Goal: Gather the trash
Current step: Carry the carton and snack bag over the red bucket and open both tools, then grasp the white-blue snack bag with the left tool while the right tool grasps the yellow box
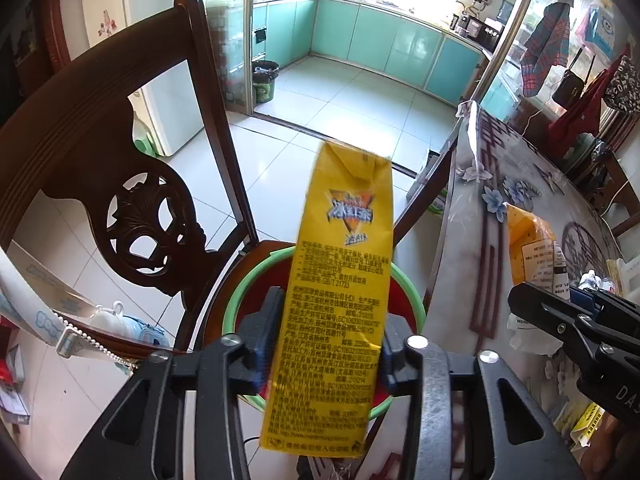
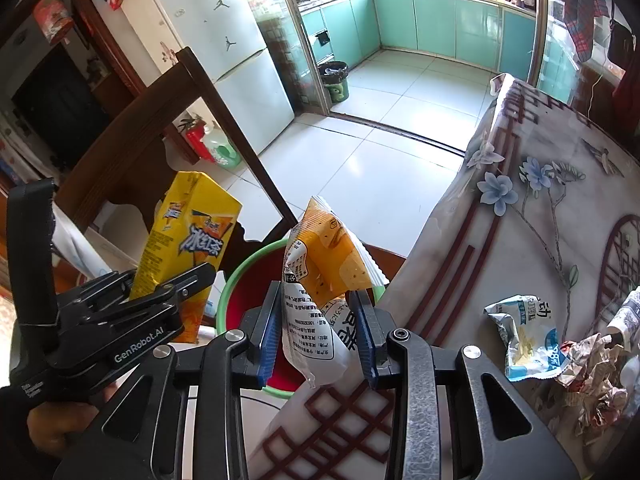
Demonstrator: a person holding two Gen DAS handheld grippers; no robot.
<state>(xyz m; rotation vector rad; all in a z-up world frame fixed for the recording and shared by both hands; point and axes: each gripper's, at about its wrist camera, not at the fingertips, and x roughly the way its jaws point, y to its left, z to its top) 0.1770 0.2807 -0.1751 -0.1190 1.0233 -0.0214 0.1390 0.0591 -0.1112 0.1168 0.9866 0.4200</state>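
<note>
Left wrist view: the left gripper (image 1: 324,340) points down over a red bin with a green rim (image 1: 240,292) that stands on the seat of a dark carved wooden chair (image 1: 132,216). A yellow iced-tea carton (image 1: 340,280) stands between its blue pads. The left pad looks just clear of the carton's edge and the right one sits at its other edge, so the hold looks slack, as if the carton is being let go over the bin. At the right edge of this view the right gripper (image 1: 560,312) hangs beside the table with a floral cloth (image 1: 500,184).

Right wrist view: the right gripper (image 2: 318,332) also hovers over the red bin (image 2: 232,300), its jaws narrow and pinched on a white and orange snack wrapper (image 2: 320,280) that sticks up between them. The left gripper (image 2: 168,292) with the yellow carton (image 2: 188,240) is at the left. On the table (image 2: 520,240) there are still a blue and white crumpled wrapper (image 2: 524,340) and a wad of crumpled paper (image 2: 592,384).

As a judgement, the task is partly done: two pieces are at the bin and about to be dropped, nothing shows inside the bin from here, and at least the two pieces on the table are left to fetch.
</note>
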